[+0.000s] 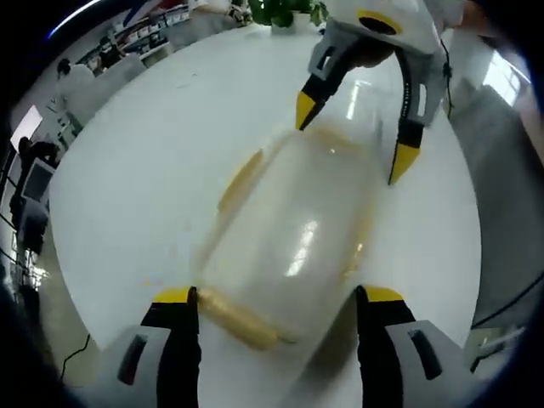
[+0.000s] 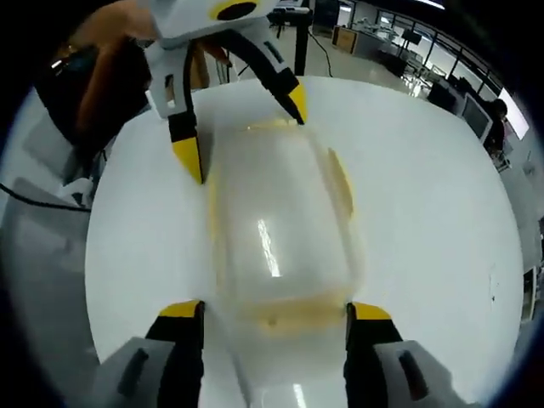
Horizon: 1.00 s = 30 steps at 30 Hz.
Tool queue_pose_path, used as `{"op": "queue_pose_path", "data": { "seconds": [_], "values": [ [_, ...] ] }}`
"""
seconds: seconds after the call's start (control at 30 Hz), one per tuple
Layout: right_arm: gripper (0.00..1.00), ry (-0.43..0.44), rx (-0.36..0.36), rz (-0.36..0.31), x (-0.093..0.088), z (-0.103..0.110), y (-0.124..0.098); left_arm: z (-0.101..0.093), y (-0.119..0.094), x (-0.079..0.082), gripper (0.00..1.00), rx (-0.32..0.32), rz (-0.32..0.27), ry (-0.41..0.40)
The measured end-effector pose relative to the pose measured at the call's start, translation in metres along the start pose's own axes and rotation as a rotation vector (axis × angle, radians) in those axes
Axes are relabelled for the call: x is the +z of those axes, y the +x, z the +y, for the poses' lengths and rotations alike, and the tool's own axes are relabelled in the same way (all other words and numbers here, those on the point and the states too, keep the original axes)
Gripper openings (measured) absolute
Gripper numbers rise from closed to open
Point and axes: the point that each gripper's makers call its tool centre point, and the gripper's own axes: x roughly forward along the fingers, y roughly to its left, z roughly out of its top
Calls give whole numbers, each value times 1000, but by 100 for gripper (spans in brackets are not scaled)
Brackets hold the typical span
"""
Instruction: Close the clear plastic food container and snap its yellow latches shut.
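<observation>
Item: clear plastic food container (image 1: 293,246), rectangular with rounded corners, lid uppermost, blurred in both views. It lay flat on the round white table (image 1: 153,170), roughly at the table's middle, and served as the landmark for all that follows.

Yellow latches: one long-side latch (image 1: 239,180) lay along the container's edge in the left gripper view; a second latch (image 1: 238,319) sat at the end of the container nearest the left gripper. In the right gripper view a latch (image 2: 342,183) ran along one long side and another (image 2: 289,316) sat at the end nearest the right gripper. Whether any latch was snapped down could not be told through the blur.

Left gripper (image 1: 279,295): jaws spread wide, one yellow tip on each side of the container's near end, close beside its corners; contact with the plastic could not be told. Nothing was grasped. In the right gripper view it (image 2: 246,132) came from the container's far end, jaws likewise apart, tips beside the far corners.

Right gripper (image 2: 276,310): jaws spread wide, straddling its own end of the container, nothing clamped. In the left gripper view it (image 1: 353,140) stood at the container's far end, tips parted over the far corners.

Beyond the table, past the container: a green plant (image 1: 285,10) and office furniture.
</observation>
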Motion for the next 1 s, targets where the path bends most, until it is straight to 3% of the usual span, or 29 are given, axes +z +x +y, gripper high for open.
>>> {"op": "queue_pose_path", "data": {
  "seconds": [0.17, 0.5, 0.73, 0.8, 1.0],
  "values": [
    [66, 1, -1, 1, 2, -3, 1, 2, 2, -2, 76, -25, -11, -34],
    [59, -38, 13, 30, -1, -8, -1, 4, 2, 2, 68, -29, -41, -30],
    [48, -161, 58, 31, -7, -16, -5, 3, 1, 0, 66, -50, -3, 12],
    [38, -167, 58, 28, -6, -22, -6, 4, 1, 0, 65, -54, 9, 18],
    [37, -199, 71, 51, -6, -20, -7, 5, 0, -2, 63, -68, 22, 46]
  ]
}}
